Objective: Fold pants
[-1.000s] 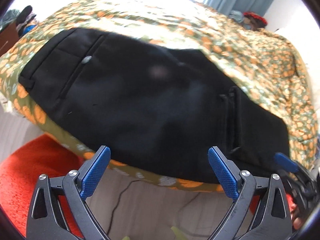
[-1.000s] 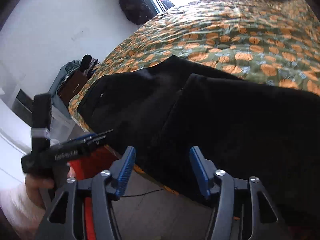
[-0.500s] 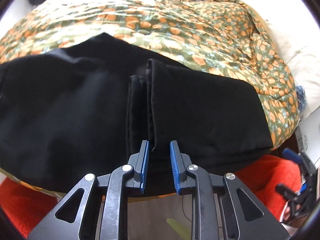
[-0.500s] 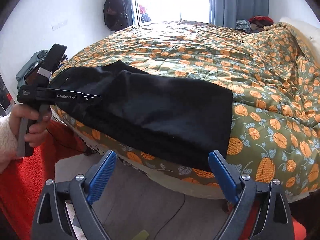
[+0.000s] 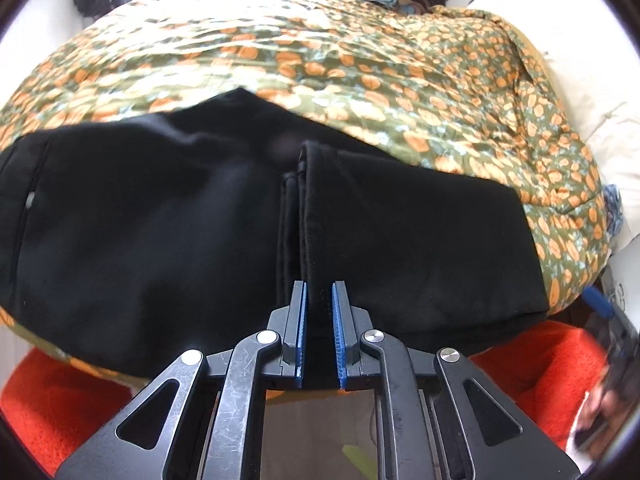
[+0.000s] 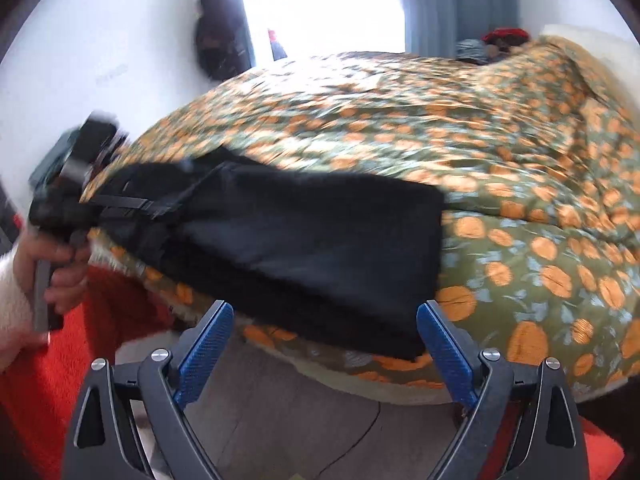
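Pinching one pair of black pants (image 5: 400,240) (folded): left gripper (image 5: 319,320); right gripper (image 6: 325,340) spread wide

A bed under an orange-flowered quilt (image 6: 500,152) faces a bright window (image 6: 320,4) with blue curtains (image 6: 460,4).

- Daylight is pouring in from the window (image 6: 324,8), blowing it out to white.
- Motion blur is smearing the right wrist view, notably the bedspread (image 6: 520,184).
- Fisheye distortion is bending both views, with edges darkening into black corners.
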`<act>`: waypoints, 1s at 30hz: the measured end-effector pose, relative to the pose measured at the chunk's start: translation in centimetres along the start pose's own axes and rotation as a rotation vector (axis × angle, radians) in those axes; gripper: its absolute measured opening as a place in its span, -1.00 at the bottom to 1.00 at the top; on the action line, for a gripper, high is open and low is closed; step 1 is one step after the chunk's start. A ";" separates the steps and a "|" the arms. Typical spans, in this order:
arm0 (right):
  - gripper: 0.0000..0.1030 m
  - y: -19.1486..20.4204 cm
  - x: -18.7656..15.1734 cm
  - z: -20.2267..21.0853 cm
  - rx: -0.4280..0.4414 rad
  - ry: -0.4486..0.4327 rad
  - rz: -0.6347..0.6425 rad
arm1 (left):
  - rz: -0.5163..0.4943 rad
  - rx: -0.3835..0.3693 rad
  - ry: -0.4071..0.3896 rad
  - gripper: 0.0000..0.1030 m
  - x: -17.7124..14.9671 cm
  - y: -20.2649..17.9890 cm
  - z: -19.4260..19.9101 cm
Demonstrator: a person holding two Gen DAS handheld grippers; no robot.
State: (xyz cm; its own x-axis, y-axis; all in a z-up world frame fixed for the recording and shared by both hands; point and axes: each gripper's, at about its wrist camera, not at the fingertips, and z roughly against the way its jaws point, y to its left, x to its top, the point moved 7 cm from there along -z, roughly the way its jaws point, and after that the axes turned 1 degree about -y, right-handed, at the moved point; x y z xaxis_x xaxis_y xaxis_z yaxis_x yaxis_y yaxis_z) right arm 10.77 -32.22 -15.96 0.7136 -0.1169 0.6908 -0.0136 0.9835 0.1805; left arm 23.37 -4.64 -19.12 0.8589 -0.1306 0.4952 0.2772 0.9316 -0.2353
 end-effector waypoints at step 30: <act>0.18 -0.9 7.3 -8.0 0.079 0.158 -0.046 | -0.033 0.046 0.026 -0.76 -1.4 -0.8 -2.2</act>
State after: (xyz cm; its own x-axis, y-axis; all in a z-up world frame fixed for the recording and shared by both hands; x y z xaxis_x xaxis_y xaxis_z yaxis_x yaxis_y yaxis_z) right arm 21.53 -32.83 -16.68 0.8160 -0.1326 0.5627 -0.0286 0.9629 0.2684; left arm 22.91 -5.93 -21.49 0.8604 -0.1700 0.4804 0.2863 0.9411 -0.1798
